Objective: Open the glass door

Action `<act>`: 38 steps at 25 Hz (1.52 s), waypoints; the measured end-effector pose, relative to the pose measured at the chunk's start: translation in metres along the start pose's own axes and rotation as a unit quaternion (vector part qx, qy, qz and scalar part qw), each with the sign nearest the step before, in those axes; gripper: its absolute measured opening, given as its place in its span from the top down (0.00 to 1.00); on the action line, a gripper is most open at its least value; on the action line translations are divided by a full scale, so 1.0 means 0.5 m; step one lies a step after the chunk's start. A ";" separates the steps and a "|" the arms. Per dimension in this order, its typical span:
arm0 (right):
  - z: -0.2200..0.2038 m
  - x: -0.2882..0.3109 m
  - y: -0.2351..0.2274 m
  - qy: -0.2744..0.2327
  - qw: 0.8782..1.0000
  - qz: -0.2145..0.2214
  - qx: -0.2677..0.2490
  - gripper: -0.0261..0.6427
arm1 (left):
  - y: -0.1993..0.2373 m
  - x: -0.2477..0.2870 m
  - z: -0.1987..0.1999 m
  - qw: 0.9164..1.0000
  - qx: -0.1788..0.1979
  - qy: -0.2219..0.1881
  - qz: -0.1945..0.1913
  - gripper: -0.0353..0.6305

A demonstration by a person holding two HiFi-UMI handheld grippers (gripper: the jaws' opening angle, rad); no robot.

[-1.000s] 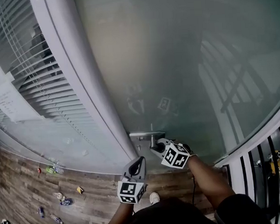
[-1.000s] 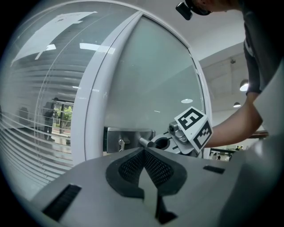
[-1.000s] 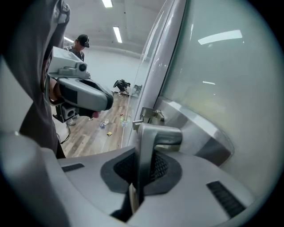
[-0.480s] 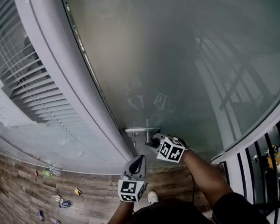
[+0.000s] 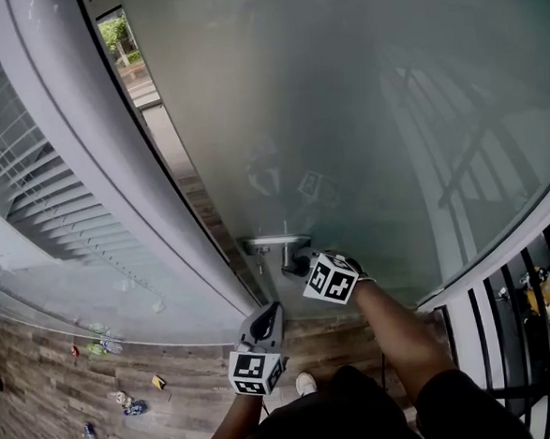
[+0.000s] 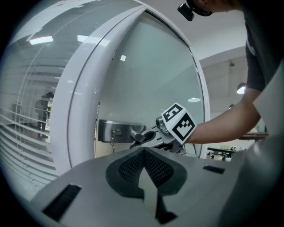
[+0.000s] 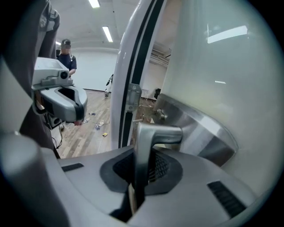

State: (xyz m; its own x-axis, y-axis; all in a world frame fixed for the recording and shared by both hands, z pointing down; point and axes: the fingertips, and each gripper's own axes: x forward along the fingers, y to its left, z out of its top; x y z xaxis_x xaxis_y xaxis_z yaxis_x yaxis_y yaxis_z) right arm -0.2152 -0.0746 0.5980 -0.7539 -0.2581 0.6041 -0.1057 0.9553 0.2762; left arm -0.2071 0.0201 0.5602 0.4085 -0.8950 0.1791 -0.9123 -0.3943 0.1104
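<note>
Right hand-held gripper (image 7: 136, 176) is clamped on the lever handle (image 7: 157, 133) so the glass door (image 5: 343, 115) (already ajar) can be swung; left hand-held gripper (image 6: 144, 167) is closed, idle.

The glass door (image 5: 343, 115) is a tall frosted pane, pale grey-green, with faint reflections across it. It stands ajar: a narrow gap (image 5: 161, 128) between its dark edge and the white frame (image 5: 64, 153) shows pavement and greenery outside. Low on the pane sits a brushed steel plate (image 6: 116, 131) with a key (image 6: 112, 135) hanging from its lock. Its 1 steel lever handle (image 7: 144, 146) is clamped between the 2 jaws of the right gripper (image 5: 302, 266).
</note>
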 end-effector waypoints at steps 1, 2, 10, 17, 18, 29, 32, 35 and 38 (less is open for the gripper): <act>-0.004 0.001 -0.009 0.000 1.000 -0.002 0.002 0.94 | 0.002 0.006 -0.003 1.000 0.005 -0.005 0.002 0.94; -0.008 0.004 -0.020 -0.001 1.000 -0.004 0.004 0.94 | 0.004 0.014 -0.008 1.000 0.009 -0.008 0.005 0.94; -0.022 0.047 -0.116 0.008 1.000 -0.005 0.027 0.94 | 0.013 0.104 -0.024 0.999 0.024 0.012 0.026 0.94; -0.083 0.066 -0.319 0.008 0.998 0.009 0.054 0.94 | 0.048 0.300 0.022 0.998 -0.007 0.026 0.061 0.94; -0.078 0.072 -0.325 0.004 0.998 0.011 0.058 0.94 | 0.055 0.300 0.027 0.997 -0.010 0.028 0.067 0.94; -0.125 0.122 -0.505 0.002 0.991 0.005 0.134 0.94 | 0.115 0.409 0.064 0.991 -0.018 0.023 0.127 0.94; -0.166 0.186 -0.545 0.004 0.989 -0.010 0.147 0.94 | 0.174 0.425 0.014 0.990 -0.004 0.015 0.140 0.94; -0.217 0.241 -0.590 0.010 0.987 -0.020 0.162 0.94 | 0.220 0.460 -0.040 0.990 -0.002 0.017 0.142 0.94; -0.236 0.209 -0.686 0.017 0.984 -0.032 0.177 0.94 | 0.218 0.529 0.002 0.991 -0.011 0.017 0.136 0.94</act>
State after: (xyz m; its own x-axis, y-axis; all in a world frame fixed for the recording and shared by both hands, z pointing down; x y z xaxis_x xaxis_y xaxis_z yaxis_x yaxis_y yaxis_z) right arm -0.1812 -0.4466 0.6547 -0.7168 -0.3177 0.6206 -0.3758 0.9258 0.0398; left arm -0.1986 -0.2599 0.6185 0.1491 -0.9596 0.2386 -0.9880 -0.1349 0.0749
